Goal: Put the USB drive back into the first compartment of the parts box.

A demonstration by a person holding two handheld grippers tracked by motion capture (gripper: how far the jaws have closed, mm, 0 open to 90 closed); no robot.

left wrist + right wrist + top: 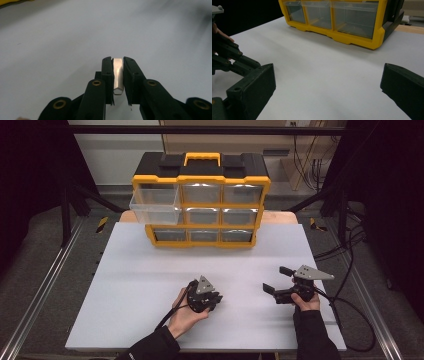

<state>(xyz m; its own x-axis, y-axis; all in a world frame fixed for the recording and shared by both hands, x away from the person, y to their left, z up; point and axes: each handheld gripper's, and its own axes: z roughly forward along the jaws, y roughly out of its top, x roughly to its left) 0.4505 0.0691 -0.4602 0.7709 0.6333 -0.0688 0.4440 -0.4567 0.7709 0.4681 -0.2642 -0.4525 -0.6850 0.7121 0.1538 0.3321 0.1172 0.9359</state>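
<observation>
1. Currently, the work piece is a small metal part [118,75], silver and flat-sided with a hexagonal end; it sits clamped between the jaws of the left gripper [117,65], in front of the organizer and clear of it.
2. Left gripper [216,298]: jaws closed on the metal part, both pads pressing its flat sides. The jaws point down toward the white table [150,285], and the part is at or just above the surface; actual contact cannot be determined.
3. Right gripper [276,282]: jaws spread wide with nothing between them. It rests to the right of the left gripper, also in front of the organizer, well apart from its front face.
4. The yellow-and-black drawer organizer [200,205] stands at the far edge of the table. Its top-left drawer [156,202] is pulled out and appears empty; the remaining drawers are flush with the frame.
5. Step in hand, as judged: the part is secured and ready for transport; delivery to the organizer is not yet done.
6. Next move, as judged: lift the left gripper, carry the part forward and leftward to the open drawer, position it above the drawer cavity, then release. Maintain clamping pressure throughout; the part is thin and could slip or rotate.
7. The right gripper is free to steady the organizer or push the drawer shut.
</observation>
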